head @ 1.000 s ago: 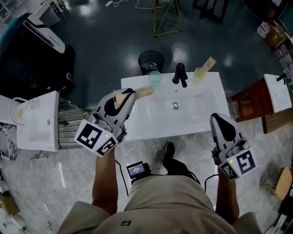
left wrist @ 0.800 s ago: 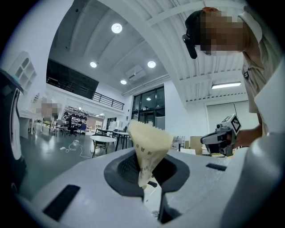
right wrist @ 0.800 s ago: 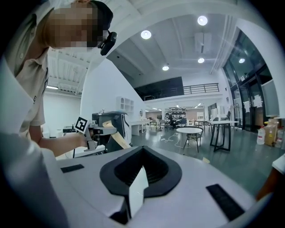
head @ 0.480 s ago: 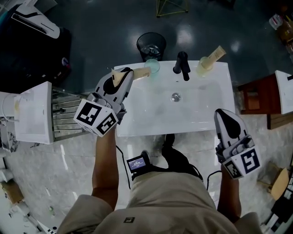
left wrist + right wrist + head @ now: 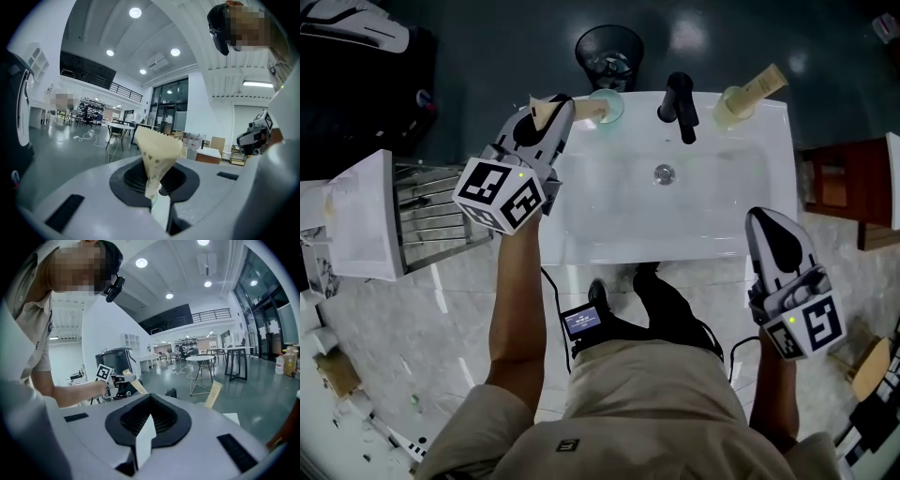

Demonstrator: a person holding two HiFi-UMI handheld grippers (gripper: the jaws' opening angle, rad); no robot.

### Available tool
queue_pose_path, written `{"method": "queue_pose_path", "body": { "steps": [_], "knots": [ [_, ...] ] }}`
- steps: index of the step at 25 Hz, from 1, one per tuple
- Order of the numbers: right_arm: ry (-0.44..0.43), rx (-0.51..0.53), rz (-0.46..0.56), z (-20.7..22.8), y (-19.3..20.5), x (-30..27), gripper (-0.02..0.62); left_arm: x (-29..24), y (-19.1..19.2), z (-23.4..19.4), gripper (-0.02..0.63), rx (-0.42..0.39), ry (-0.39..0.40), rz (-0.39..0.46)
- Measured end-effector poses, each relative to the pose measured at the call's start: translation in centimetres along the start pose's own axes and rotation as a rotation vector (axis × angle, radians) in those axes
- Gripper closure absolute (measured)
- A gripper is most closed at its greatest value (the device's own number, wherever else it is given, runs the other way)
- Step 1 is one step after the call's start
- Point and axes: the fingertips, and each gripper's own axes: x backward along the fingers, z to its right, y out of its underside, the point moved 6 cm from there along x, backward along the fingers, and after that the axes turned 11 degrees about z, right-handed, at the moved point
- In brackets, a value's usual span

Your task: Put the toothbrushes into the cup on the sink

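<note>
Toothbrush (image 5: pixel 589 110), wrapped in tan paper, is pinched at its wide end by our left gripper (image 5: pixel 561 105), jaws clamped on it. Its far end reaches the cup (image 5: pixel 609 103) at the back left corner of the sink (image 5: pixel 609 234). Our right gripper (image 5: pixel 766 217) hangs closed and empty off the sink's front right. We judge the main risk is the tip catching the rim: a push there could tip the light cup off the back edge. Letting go too early would drop the toothbrush beside it.
</note>
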Motion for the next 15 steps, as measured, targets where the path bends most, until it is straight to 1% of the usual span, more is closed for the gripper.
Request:
{"method": "queue_pose_path", "body": {
  "steps": [7, 15],
  "knots": [
    [-0.013, -0.026, -0.034, 1.0, 1.4, -0.9, 0.589, -1.9, 2.9, -1.9, 0.568, 0.028, -0.02, -0.046],
    [-0.015, -0.059, -0.055, 2.4, 2.9, -1.4, 0.589, -3.5, 6.1, -2.6, 0.566, 0.07, -0.029, -0.09]
  ]
}}
